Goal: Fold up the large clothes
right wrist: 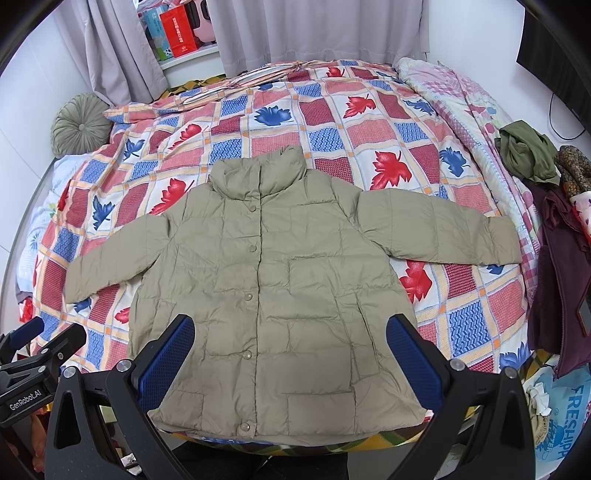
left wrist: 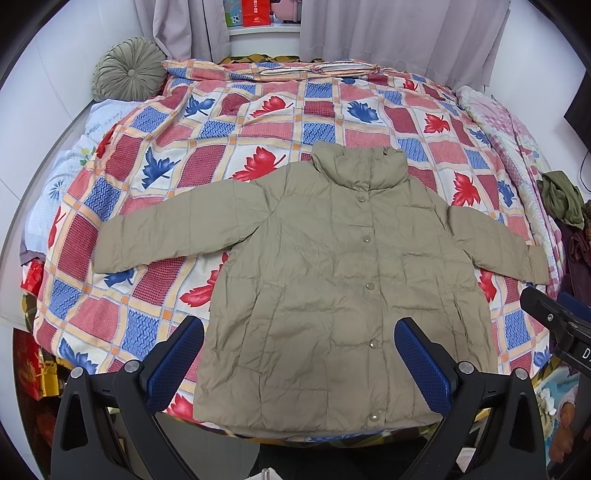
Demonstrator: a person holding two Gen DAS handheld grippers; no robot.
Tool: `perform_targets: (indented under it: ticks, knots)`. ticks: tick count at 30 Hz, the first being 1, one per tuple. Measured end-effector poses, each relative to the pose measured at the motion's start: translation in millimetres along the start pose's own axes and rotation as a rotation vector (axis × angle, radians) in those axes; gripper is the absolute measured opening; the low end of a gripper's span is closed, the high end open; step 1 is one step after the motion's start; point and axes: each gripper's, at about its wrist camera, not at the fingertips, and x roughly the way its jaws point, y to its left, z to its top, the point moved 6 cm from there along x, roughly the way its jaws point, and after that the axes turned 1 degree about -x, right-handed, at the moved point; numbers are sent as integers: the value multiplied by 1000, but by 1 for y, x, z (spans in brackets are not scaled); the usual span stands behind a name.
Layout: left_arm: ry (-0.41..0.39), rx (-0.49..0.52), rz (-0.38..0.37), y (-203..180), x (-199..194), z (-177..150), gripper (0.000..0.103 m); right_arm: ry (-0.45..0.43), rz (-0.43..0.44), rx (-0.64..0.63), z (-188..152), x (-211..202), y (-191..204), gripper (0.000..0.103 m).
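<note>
A khaki quilted jacket [left wrist: 332, 266] [right wrist: 280, 280] lies flat and face up on the bed, snapped closed, collar toward the far side, both sleeves spread out sideways. My left gripper [left wrist: 299, 365] hovers open above the jacket's hem, its blue pads [left wrist: 177, 362] apart with nothing between them. My right gripper [right wrist: 290, 362] is likewise open over the lower half of the jacket, its blue-padded fingers [right wrist: 413, 358] wide apart. Neither touches the cloth. Each gripper shows at the edge of the other's view.
The bed carries a checked quilt [left wrist: 258, 122] [right wrist: 332, 122] with red and blue leaves. A round grey-green cushion [left wrist: 127, 70] sits at the far left corner. Piled clothes [right wrist: 535, 158] lie at the right edge, and curtains [right wrist: 314, 33] hang behind.
</note>
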Motion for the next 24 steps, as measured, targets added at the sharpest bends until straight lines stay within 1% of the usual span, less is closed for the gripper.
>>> perform_targets:
  ticks: [3, 5, 9, 12, 16, 18, 20, 22, 24]
  knots:
    - [34, -16, -21, 13, 10, -3, 103, 9, -3, 5, 0, 2, 3, 103]
    - [58, -30, -49, 21, 20, -3, 103, 17, -5, 8, 0, 3, 6, 103]
    - [91, -108, -101, 47, 47, 0, 103, 35, 4, 23, -2, 14, 14, 103]
    - [103, -178, -122, 76, 71, 3, 103, 74, 23, 16, -6, 37, 20, 103]
    - [97, -258, -126, 124, 113, 5, 103, 123, 85, 11, -16, 73, 47, 103]
    - [96, -300, -139, 149, 137, 7, 103, 176, 120, -2, -21, 94, 64, 103]
    - [104, -356, -160, 177, 165, 9, 103, 234, 120, -24, -30, 118, 82, 103]
    - [112, -414, -170, 201, 194, 10, 103, 259, 120, -55, -38, 136, 98, 103]
    - [104, -471, -199, 223, 222, 14, 103, 279, 125, -83, -43, 154, 113, 103]
